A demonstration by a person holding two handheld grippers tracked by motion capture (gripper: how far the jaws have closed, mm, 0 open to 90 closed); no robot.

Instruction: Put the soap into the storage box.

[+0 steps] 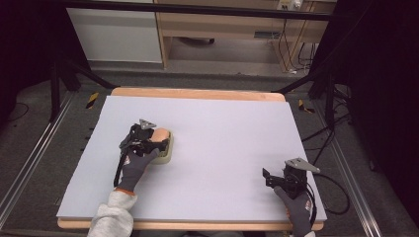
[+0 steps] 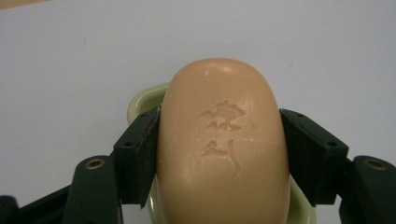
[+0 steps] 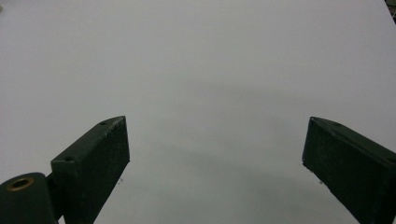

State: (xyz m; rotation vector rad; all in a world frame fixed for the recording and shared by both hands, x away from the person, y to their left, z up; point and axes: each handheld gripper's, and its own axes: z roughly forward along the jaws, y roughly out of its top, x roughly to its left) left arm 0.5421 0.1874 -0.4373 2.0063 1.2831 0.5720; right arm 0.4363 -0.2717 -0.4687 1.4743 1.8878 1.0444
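- The left gripper [image 2: 219,154] has its two jaws pressed against the long sides of the soap bar [image 2: 223,144], so the bar is firmly grasped; in the high view the same gripper [image 1: 148,140] sits over the soap [image 1: 161,134] on the left half of the worktop [image 1: 222,143], roughly midway between its near and far edges.
- The soap is peach-coloured, with stamped characters on its upper face, and lies over a pale green soap dish [image 2: 140,100]; the dish's rim shows past the bar's far-left end and beneath it at the right.
- Whether the bar rests on the dish or is lifted just clear of it, I cannot tell.
- The dish [image 1: 167,150] holds nothing else that shows; the bar covers most of it.
- As a judgement: the grasp is done, while the transfer, either lifting the soap out or settling it in and letting go, is left.
- The right gripper [image 1: 277,178] rests near the worktop's near right corner, well apart from the soap; in its own view the gripper [image 3: 215,154] has its jaws spread wide over bare grey surface, grasping nothing.
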